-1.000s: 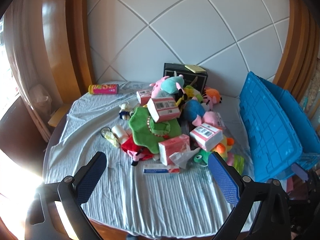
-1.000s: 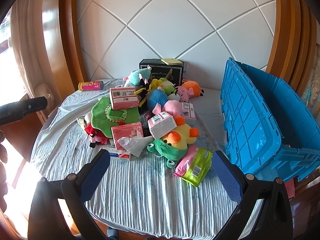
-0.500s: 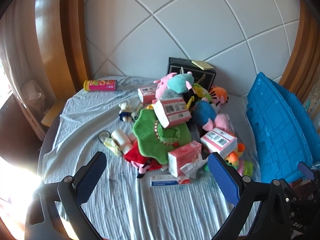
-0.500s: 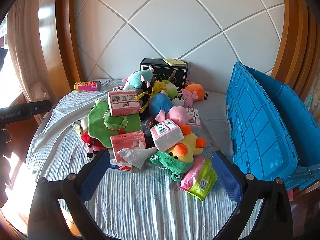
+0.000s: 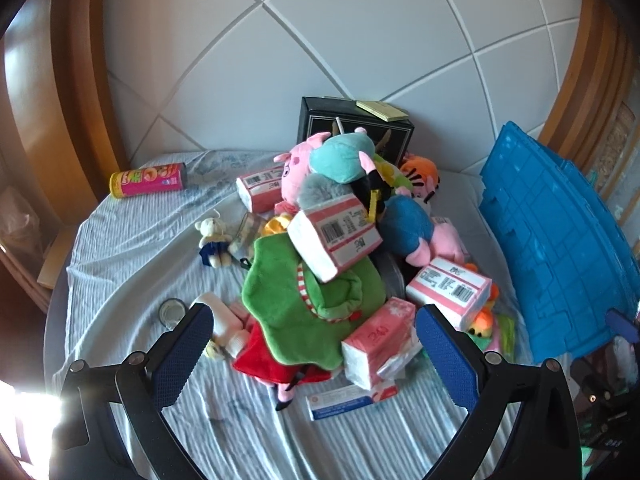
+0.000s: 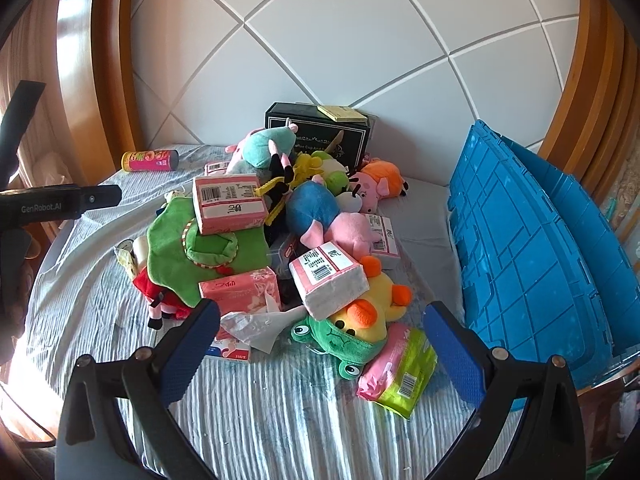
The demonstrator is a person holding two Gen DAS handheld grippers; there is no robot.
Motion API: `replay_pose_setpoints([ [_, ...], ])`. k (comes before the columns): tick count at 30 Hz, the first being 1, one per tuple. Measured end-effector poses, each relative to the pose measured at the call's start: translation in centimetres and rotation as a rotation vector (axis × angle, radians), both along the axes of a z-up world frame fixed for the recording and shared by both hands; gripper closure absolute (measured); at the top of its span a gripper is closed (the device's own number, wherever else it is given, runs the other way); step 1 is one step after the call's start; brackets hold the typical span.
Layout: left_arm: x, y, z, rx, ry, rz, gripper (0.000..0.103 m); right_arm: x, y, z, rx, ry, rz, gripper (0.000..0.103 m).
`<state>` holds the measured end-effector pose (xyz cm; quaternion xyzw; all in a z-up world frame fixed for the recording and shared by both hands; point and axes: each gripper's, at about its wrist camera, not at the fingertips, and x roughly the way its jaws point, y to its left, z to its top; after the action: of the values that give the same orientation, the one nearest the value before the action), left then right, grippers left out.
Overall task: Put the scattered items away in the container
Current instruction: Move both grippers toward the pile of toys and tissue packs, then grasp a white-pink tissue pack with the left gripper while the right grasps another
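Note:
A heap of plush toys and pink tissue packs lies mid-table. A green plush (image 5: 304, 308) (image 6: 188, 252) lies at its left. A yellow duck plush (image 6: 372, 308) and a pink-green wipes pack (image 6: 396, 376) lie at its near right. The blue crate (image 5: 560, 256) (image 6: 532, 256) stands tilted at the table's right edge. My left gripper (image 5: 312, 356) is open and empty, above the near side of the heap. My right gripper (image 6: 320, 348) is open and empty, just before the duck.
A black gift box (image 5: 356, 132) (image 6: 320, 132) stands at the back against the white padded wall. A pink snack can (image 5: 150, 180) (image 6: 150, 161) lies at the far left. A small bear (image 5: 212, 240) lies left of the heap. The round table has a striped cloth (image 6: 280, 420).
Both grippers have moved forward toward the heap, which now looks larger. The left view has shifted right and closer. Nothing has been picked up.

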<state>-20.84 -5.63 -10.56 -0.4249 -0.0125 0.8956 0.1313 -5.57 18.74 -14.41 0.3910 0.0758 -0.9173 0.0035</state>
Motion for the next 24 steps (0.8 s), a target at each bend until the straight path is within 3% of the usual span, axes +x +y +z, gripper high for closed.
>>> replay_pose_setpoints([
  [7, -3.6, 1.9, -2.6, -0.045, 0.039, -0.116, 0.001, -1.7, 1.2, -0.9, -0.001, -0.019, -0.007, 0.0],
  [13, -6.8, 6.2, -5.1, -0.206, 0.121, -0.312, 0.001, -3.9, 3.5, -1.7, -0.027, -0.038, -0.018, 0.0],
  [19, -10.6, 8.3, -9.0, -0.34, 0.116, -0.431, 0.0, -5.2, 4.3, -3.4, -0.055, -0.081, -0.03, 0.0],
  [24, -13.6, 8.8, -11.6, -0.402, 0.118, -0.516, 0.0, -5.7, 4.3, -4.6, -0.069, -0.11, -0.045, 0.0],
])
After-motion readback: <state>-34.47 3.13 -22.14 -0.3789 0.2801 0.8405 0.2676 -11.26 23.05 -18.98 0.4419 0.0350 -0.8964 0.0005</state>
